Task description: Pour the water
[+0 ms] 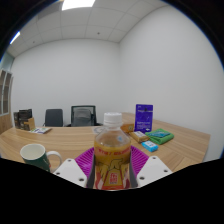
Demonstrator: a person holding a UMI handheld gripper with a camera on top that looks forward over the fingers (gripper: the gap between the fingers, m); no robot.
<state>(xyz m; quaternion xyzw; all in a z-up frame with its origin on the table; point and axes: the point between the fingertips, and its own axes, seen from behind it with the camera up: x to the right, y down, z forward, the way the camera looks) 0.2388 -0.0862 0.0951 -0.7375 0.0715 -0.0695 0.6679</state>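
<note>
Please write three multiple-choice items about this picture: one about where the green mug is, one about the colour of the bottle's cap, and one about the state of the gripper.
1. The green mug stands
A. on the table, beside the bottle
B. on a chair
C. between the fingers

2. The cap of the bottle is
A. red
B. white
C. black

3. The gripper is
A. open and empty
B. out of view
C. shut on the bottle

Answers: 1 A, it rests on the wood left of the fingers; 2 B, the cap looks white; 3 C, both pink pads press its sides.

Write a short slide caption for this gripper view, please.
The claw grips a bottle of amber drink above a wooden table, with a green mug just to its left.
</note>
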